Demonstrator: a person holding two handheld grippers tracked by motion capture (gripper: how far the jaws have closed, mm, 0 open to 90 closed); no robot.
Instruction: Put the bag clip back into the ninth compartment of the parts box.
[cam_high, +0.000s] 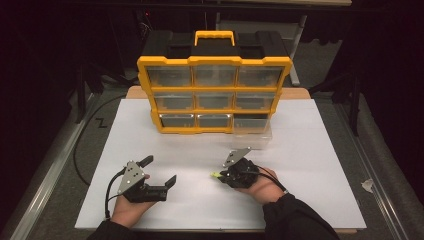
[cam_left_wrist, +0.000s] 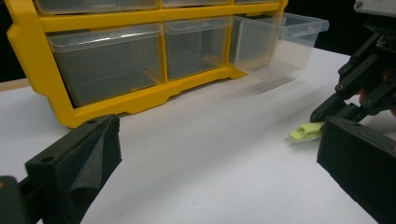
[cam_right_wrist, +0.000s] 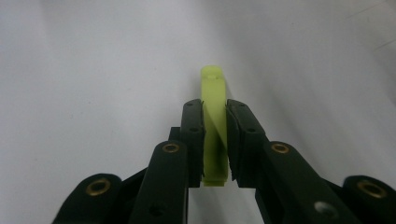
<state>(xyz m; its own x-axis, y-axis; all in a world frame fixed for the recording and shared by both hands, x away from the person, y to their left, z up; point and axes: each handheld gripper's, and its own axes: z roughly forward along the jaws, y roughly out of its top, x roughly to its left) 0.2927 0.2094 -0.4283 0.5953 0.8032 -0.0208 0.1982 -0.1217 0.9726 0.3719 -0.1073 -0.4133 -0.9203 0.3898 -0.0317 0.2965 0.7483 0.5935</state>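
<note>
Right claw (cam_right_wrist: 215, 126) clamped on a lime-green clip (cam_right_wrist: 214, 100), low over the white counter (cam_high: 310, 150). Left claw (cam_high: 161, 171) spread wide, holding nothing (one clear drawer (cam_high: 252, 131) pulled out of the yellow organizer (cam_high: 215, 61))

Gripper: the right gripper (cam_right_wrist: 215, 122) rises from the near edge, its two black jaws pointing away over the table.
Jaws: drawn close, their pads pressed on either side of a thin piece.
Held piece: a yellow-green plastic strip (cam_right_wrist: 215, 93), flat and narrow, its rounded far end poking beyond the jaw tips.
Surface: a plain white table top (cam_right_wrist: 84, 70) lies under and around it.
</note>
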